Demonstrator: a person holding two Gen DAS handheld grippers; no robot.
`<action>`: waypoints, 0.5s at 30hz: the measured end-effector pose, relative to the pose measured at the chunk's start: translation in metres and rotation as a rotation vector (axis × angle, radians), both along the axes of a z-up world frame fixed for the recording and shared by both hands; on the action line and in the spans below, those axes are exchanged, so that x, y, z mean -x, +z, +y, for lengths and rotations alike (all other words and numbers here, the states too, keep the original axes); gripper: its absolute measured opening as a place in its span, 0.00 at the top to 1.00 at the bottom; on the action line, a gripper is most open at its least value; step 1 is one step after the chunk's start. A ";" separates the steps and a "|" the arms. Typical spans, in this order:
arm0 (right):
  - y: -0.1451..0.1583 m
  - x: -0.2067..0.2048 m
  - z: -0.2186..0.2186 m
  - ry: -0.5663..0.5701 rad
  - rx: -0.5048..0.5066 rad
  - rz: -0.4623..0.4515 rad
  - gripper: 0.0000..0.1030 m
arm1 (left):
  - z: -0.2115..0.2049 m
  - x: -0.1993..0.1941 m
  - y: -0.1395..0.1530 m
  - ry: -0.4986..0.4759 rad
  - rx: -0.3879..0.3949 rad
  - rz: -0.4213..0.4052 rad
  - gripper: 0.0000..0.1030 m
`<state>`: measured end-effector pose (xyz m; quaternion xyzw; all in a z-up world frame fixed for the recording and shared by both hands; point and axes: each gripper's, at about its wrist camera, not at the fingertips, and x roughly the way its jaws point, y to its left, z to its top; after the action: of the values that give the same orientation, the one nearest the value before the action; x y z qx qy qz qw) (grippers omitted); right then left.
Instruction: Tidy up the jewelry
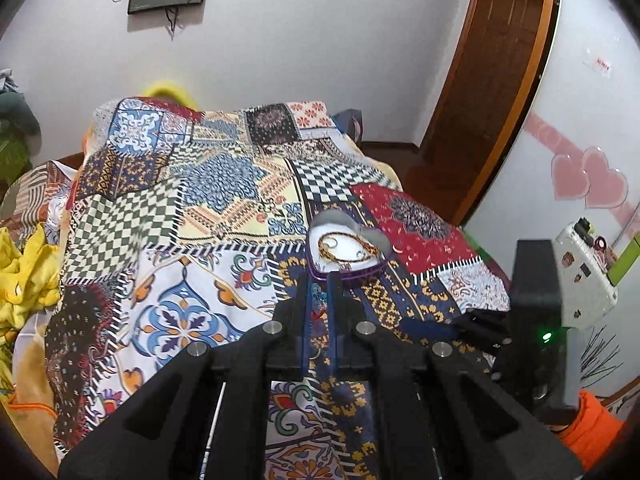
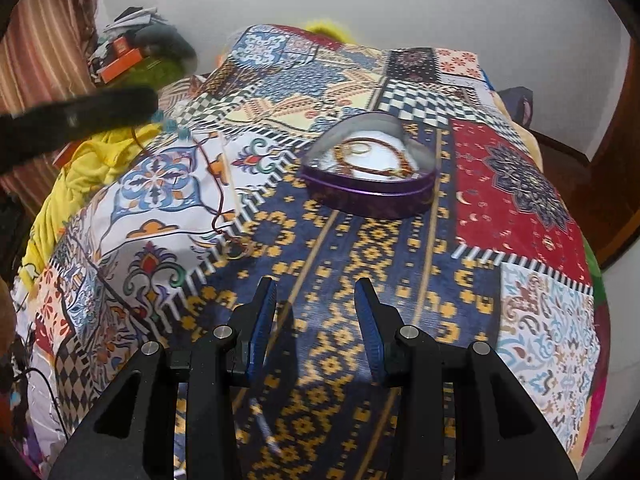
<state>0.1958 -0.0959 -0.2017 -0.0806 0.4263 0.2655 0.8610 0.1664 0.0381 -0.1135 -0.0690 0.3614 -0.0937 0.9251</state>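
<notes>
A purple heart-shaped box (image 1: 348, 254) (image 2: 370, 184) lies open on the patchwork bedspread (image 1: 208, 208) with brown and gold bracelets (image 1: 344, 250) (image 2: 372, 158) inside on white lining. My left gripper (image 1: 322, 280) is shut on a necklace with turquoise beads (image 1: 318, 300), just in front of the box. In the right wrist view the left gripper (image 2: 152, 98) is blurred at upper left, and the necklace cord (image 2: 212, 184) hangs from it down to the bedspread, ending at a ring (image 2: 238, 246). My right gripper (image 2: 316, 286) is open and empty above the blue and yellow patch.
A yellow cloth (image 1: 24, 276) lies at the bed's left edge. A white device (image 1: 584, 276) and the right gripper's body (image 1: 536, 304) are at right. A wooden door frame (image 1: 500, 92) stands behind. Clutter (image 2: 128, 52) sits at the far left.
</notes>
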 end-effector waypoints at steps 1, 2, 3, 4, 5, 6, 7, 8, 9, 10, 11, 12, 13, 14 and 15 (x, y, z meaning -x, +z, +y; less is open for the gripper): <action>0.000 0.000 0.003 0.005 0.001 -0.002 0.64 | 0.003 0.001 0.002 0.008 -0.003 -0.007 0.95; 0.000 0.000 0.006 0.012 0.001 -0.002 0.64 | 0.005 0.003 0.002 0.014 -0.009 -0.010 0.95; 0.000 0.000 0.009 0.019 -0.002 -0.001 0.64 | 0.007 0.004 0.001 0.022 -0.017 -0.012 0.95; 0.000 0.000 0.012 0.024 -0.007 0.002 0.64 | 0.009 0.004 0.000 0.030 -0.026 -0.012 0.95; -0.001 -0.001 0.015 0.031 -0.010 0.004 0.64 | 0.011 0.004 -0.002 0.039 -0.034 -0.010 0.95; -0.001 -0.001 0.018 0.034 -0.010 0.004 0.64 | 0.014 0.004 -0.004 0.045 -0.038 -0.006 0.95; -0.002 -0.002 0.023 0.042 -0.004 0.004 0.64 | 0.017 0.004 -0.007 0.052 -0.040 0.000 0.95; -0.003 -0.003 0.027 0.050 0.002 0.005 0.64 | 0.020 0.003 -0.010 0.058 -0.042 0.007 0.95; -0.004 -0.004 0.031 0.057 0.006 0.008 0.64 | 0.022 0.003 -0.013 0.062 -0.040 0.014 0.95; -0.005 -0.004 0.034 0.065 0.009 0.013 0.64 | 0.025 0.003 -0.016 0.067 -0.038 0.021 0.95; -0.006 -0.005 0.037 0.070 0.011 0.016 0.64 | 0.027 0.002 -0.020 0.070 -0.036 0.029 0.95; -0.008 -0.007 0.041 0.081 0.016 0.023 0.64 | 0.030 0.002 -0.023 0.073 -0.033 0.036 0.95; -0.009 -0.008 0.043 0.085 0.018 0.027 0.64 | 0.032 0.002 -0.026 0.076 -0.031 0.042 0.95; -0.010 -0.009 0.046 0.091 0.022 0.031 0.64 | 0.034 0.002 -0.029 0.077 -0.028 0.049 0.95; -0.012 -0.012 0.049 0.095 0.030 0.035 0.64 | 0.035 0.002 -0.032 0.078 -0.025 0.055 0.95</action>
<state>0.2075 -0.0473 -0.2137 -0.1090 0.4410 0.3012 0.8384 0.1641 0.0730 -0.1454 -0.0743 0.3847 -0.0510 0.9186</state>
